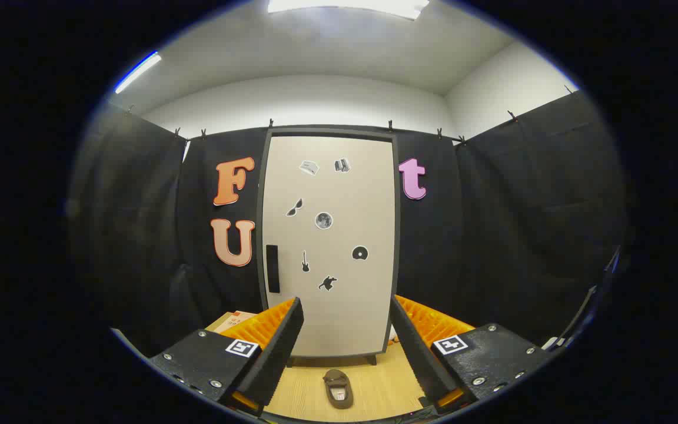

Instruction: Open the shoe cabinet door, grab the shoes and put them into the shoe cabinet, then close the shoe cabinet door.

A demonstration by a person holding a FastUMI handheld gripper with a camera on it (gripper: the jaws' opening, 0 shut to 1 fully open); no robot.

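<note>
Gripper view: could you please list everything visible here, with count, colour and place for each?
shoe cabinet: one, beige door in a dark frame, upright against the black cloth wall, door closed, straight ahead beyond the fingers.
handle: one, black, vertical bar near the door's left edge.
stickers: eight, dark or grey, scattered over the door.
shoe: one, brown, on the floor in front of the cabinet, between the fingers.
floor: one, light wood, under the shoe and cabinet.
cardboard box: one, tan, partly hidden behind the left finger.
gripper: one, fingers spread wide apart, holding nothing.
</note>
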